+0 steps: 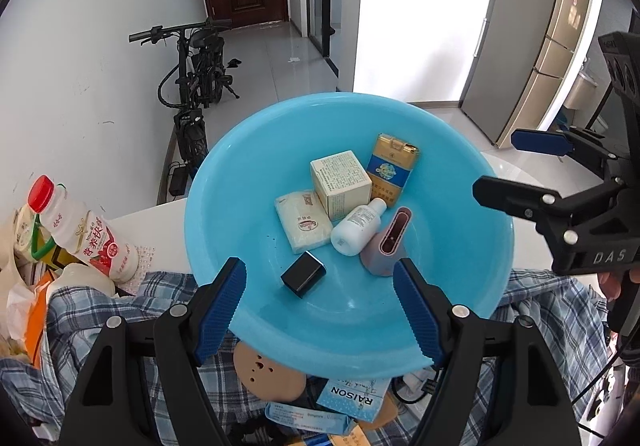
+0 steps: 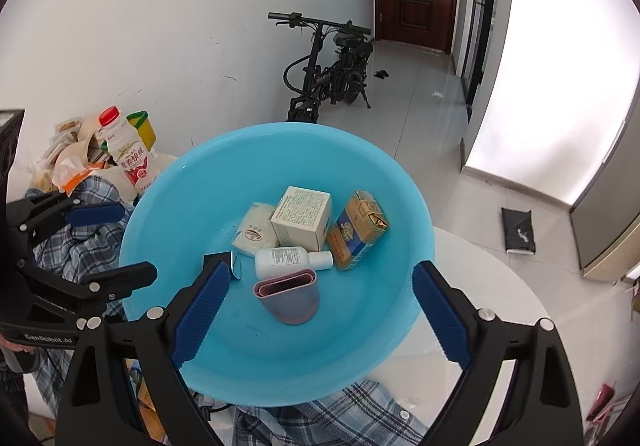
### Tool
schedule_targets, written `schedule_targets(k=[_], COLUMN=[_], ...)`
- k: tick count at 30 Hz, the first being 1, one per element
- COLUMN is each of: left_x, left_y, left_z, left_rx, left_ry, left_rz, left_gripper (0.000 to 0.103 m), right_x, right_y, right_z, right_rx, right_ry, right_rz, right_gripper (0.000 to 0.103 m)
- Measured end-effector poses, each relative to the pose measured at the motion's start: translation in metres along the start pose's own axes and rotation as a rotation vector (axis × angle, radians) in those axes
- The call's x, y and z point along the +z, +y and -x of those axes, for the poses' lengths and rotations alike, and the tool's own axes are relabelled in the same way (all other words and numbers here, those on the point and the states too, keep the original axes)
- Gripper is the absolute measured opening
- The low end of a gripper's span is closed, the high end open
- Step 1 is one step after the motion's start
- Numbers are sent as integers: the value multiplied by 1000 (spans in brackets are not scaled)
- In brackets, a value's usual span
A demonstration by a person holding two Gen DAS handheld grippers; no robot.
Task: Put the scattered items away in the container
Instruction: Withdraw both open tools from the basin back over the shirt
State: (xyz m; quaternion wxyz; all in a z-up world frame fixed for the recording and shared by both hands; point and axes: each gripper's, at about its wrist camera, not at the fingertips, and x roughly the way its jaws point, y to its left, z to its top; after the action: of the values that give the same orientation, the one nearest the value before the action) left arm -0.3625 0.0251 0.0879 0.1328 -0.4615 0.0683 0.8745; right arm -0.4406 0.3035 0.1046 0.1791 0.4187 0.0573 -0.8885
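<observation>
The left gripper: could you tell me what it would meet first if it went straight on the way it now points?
Most likely the black block lying in the blue basin, which sits between the open left gripper fingers' line; depth is unclear, so it might meet the basin floor beside it.

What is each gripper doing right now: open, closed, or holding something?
Left gripper: open, holding nothing, above the blue basin.
Right gripper: open, holding nothing, also above the basin.

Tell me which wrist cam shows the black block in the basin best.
Left wrist: the black block lies fully visible on the blue basin floor. In the right wrist view, a fingertip hides nearly all of it.
</observation>
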Motion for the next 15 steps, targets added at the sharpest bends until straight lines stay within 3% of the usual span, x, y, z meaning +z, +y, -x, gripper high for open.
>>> schedule_targets(k=[15], left_x=[-43], left_y=[0], left_z=[50], left_rx=[32], left_ry=[-72], left_rz=[9], left_gripper=[78], right_x=[-29], right_y=[42], right_z=[51], right_rx=[29], right_ry=[-88], right_rz=[67], right_gripper=[92])
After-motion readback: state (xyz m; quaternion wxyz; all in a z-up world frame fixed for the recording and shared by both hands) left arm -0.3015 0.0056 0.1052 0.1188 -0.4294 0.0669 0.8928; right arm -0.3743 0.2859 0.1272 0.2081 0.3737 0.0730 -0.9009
